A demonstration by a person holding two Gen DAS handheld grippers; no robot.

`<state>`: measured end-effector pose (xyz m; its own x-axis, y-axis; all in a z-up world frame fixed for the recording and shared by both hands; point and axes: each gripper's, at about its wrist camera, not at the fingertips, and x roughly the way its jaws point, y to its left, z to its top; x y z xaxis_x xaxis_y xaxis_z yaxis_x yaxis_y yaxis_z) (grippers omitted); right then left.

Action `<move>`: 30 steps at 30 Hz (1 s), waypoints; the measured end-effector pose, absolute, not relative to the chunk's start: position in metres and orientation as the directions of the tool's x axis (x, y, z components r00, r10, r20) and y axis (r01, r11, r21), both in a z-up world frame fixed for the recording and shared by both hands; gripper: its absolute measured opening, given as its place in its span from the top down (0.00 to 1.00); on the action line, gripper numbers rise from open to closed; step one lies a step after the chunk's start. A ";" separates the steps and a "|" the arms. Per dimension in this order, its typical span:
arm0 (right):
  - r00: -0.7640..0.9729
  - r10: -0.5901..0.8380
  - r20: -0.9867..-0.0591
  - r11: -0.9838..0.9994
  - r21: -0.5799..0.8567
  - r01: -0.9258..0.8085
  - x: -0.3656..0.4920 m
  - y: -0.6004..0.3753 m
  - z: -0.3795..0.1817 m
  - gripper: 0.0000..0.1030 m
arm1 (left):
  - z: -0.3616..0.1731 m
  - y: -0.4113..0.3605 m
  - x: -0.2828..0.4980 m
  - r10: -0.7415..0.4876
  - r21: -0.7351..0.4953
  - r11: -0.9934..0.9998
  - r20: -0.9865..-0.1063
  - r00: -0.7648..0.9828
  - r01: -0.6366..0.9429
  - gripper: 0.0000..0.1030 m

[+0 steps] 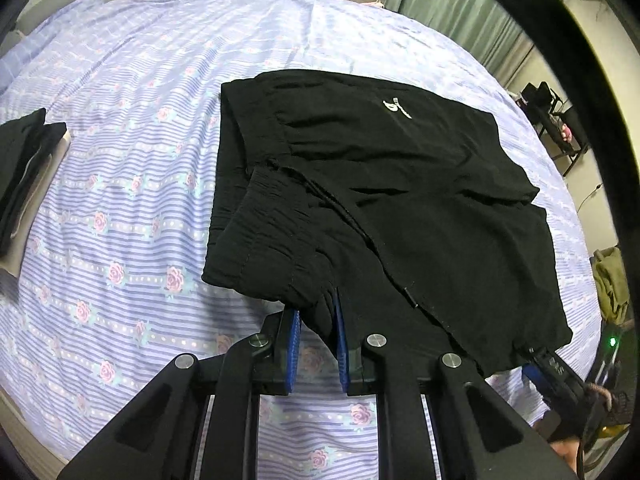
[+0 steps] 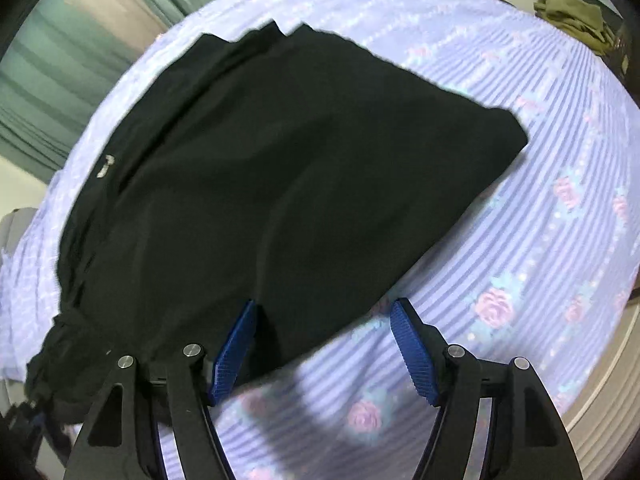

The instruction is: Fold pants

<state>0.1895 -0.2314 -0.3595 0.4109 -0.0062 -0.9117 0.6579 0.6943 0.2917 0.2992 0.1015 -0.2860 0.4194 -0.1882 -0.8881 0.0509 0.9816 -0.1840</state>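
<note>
Black pants lie partly folded on the flower-striped bed sheet, a small white logo facing up. My left gripper is shut on a bunched fold at the near edge, by the gathered waistband, and that corner hangs lifted off the sheet. In the right wrist view the pants spread away from me. My right gripper stands open, its blue pads wide apart. The near edge of the cloth lies between them against the left pad, and the right pad is clear of it.
A stack of folded dark clothes sits at the left of the bed. An olive garment lies off the bed's far side. Green curtains hang behind, and a black stand is by the wall.
</note>
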 end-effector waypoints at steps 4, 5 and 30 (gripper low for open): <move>0.432 -0.014 -0.902 0.702 0.299 0.647 0.202 -0.237 -0.352 0.92 | -0.286 0.100 0.298 -0.195 -0.192 0.980 -0.888 0.417 0.048 0.84; 0.437 -0.013 -0.899 0.700 0.304 0.647 0.203 -0.238 -0.348 0.94 | -0.284 0.101 0.298 -0.199 -0.198 0.979 -0.887 0.417 0.047 0.84; 0.631 -0.089 -0.770 0.851 0.270 0.450 0.371 -0.249 -0.190 0.97 | -0.197 0.113 0.404 -0.170 -0.315 0.927 -0.838 0.519 -0.205 0.88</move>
<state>0.3706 -0.2490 -0.1905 0.6314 -0.0891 -0.7704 0.4499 0.8512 0.2702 0.4038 0.1125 -0.1973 0.5192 -0.1699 -0.8376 -0.2049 0.9267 -0.3150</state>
